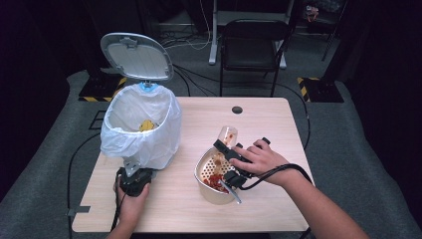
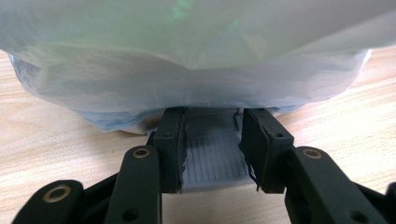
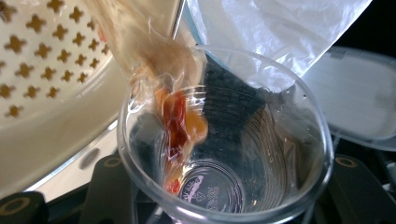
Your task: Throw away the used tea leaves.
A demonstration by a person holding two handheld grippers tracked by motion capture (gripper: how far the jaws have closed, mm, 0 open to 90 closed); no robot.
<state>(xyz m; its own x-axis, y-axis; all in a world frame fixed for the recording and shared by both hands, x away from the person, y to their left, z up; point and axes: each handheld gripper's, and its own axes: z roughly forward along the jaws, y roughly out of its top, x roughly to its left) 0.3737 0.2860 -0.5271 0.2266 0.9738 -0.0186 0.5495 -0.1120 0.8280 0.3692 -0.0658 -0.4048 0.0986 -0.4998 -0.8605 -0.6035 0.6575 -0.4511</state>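
1. Cup (image 3: 224,154) first: it is clear plastic, and the right gripper (image 1: 230,149) holds it tipped over the cream basket (image 1: 205,169) on the table (image 1: 268,129). The jaws sit on both sides of the cup and squeeze it.
2. Sticky red and orange food (image 3: 180,121) clings to the inside of the cup. More red scraps lie in the basket.
3. My guess is that the step is getting the leftovers out of the cup.
4. The bin (image 1: 142,127) with a white bag stands near the basket, lid (image 1: 135,56) up. Something yellow lies inside.
5. The left gripper (image 2: 212,140) has its jaws on each side of the grey pedal (image 2: 212,161) at the bin's foot. They look closed on it.
6. Next, I think the cup needs a shake or more tilt. The food sticks, so go gently.
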